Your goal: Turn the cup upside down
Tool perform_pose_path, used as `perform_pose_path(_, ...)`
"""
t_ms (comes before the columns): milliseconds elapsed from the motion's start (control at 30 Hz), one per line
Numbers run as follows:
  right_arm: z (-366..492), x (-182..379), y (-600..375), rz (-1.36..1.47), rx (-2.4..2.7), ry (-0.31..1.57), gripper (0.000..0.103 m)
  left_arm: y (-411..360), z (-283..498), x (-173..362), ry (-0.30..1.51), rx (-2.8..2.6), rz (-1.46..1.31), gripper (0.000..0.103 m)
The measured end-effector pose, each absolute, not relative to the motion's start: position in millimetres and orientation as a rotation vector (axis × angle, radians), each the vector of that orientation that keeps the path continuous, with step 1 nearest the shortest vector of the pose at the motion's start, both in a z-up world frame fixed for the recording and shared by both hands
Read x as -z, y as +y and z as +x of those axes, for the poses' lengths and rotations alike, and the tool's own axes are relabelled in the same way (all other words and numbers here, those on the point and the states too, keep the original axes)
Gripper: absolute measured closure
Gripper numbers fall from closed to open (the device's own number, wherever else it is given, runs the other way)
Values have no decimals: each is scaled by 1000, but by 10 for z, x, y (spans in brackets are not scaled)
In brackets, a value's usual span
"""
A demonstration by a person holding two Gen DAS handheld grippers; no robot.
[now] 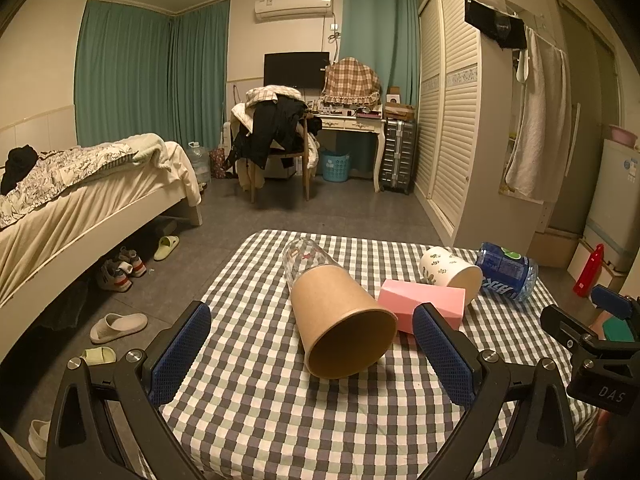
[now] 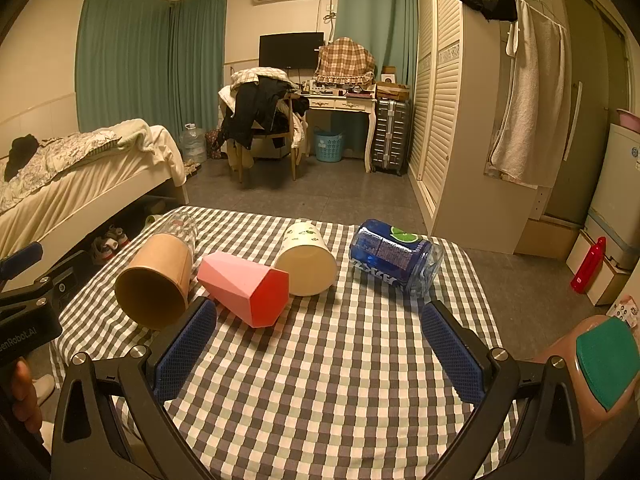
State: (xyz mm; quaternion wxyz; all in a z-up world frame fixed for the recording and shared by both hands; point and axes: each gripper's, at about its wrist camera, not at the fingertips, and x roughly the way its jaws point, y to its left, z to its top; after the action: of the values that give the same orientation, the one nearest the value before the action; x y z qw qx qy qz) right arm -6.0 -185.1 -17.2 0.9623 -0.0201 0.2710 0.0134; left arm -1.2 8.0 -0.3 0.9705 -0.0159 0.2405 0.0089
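Several cups lie on their sides on the checkered table [image 1: 280, 420]. A brown paper cup [image 1: 340, 320] [image 2: 156, 280] points its mouth toward me. Beside it lie a pink faceted cup [image 1: 420, 306] [image 2: 244, 286], a white leaf-print cup [image 1: 450, 274] [image 2: 308, 260], a blue plastic cup [image 1: 506, 272] [image 2: 394, 256] and a clear glass [image 1: 304, 258] [image 2: 182, 226]. My left gripper [image 1: 312, 354] is open and empty, its fingers either side of the brown cup's mouth, short of it. My right gripper [image 2: 320, 344] is open and empty in front of the cups.
A bed [image 1: 80, 200] stands at the left with shoes and slippers [image 1: 118, 326] on the floor. A wardrobe [image 1: 452, 120] and a red bottle [image 1: 588, 270] are at the right. A pink-and-green object [image 2: 600, 368] sits at the table's right edge.
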Motion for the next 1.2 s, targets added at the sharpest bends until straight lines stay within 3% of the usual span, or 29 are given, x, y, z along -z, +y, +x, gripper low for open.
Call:
perform_pose_path(900,-50,194,-1847,-43,-34,559,0,357,-35,73,491,-25,-51,0)
perform_pose_path(1200,165,-15,-1504,-88,-129,580,0,770,211,-247,497,-88,-58,0)
